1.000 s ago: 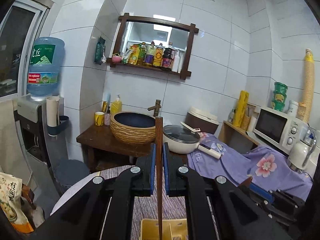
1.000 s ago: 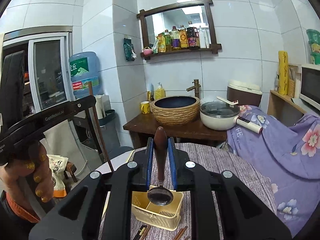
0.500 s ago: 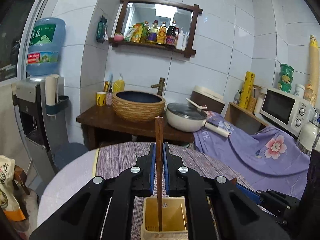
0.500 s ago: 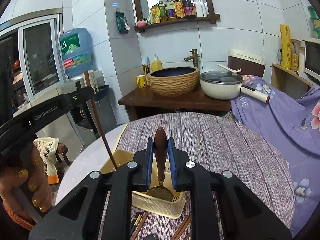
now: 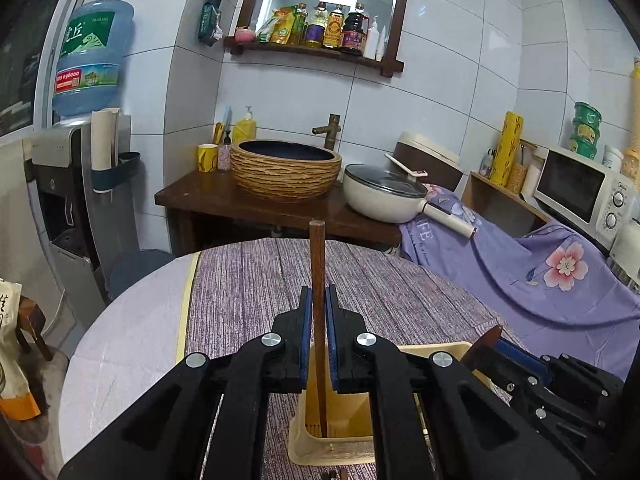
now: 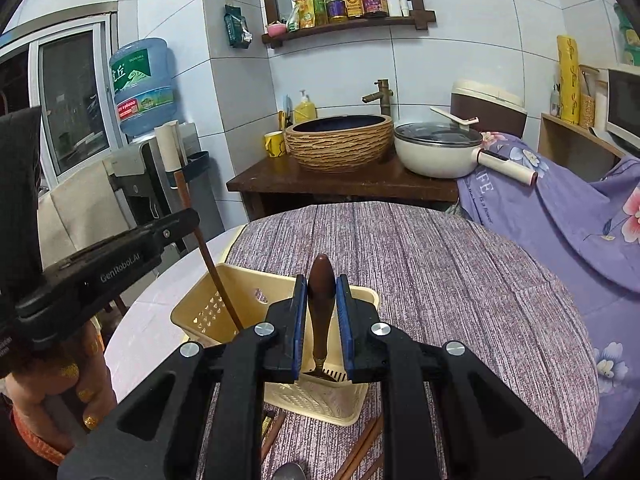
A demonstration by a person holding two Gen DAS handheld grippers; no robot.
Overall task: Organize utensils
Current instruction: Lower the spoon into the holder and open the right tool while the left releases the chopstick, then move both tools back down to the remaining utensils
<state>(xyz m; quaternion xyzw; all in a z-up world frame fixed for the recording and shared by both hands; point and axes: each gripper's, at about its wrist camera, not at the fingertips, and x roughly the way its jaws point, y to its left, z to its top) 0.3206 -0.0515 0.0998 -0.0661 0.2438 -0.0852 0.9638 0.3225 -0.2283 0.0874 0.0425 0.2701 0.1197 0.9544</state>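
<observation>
Left hand-held gripper [image 5: 319, 336] clamping a chopstick [image 5: 317, 264], right hand-held gripper [image 6: 321, 320] a wooden-handled utensil [image 6: 321, 304], over purple-clothed table [image 6: 440, 280].

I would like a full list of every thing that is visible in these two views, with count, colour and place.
chopstick: one, brown, upright in left tongs, tip in basket
spoon: one, brown handle, in right tongs, bowl end in basket
basket: one, cream, on table
loose chopsticks: several, brown, on table before basket
table: one, purple cloth
basin: one, woven tan, on wooden stand
pot: one, white, beside basin
water bottle: one, blue, on dispenser
microwave: one, white, far right
shelf bottles: several, mixed colours
left tongs: black, shut on chopstick
right tongs: black, shut on spoon
</observation>
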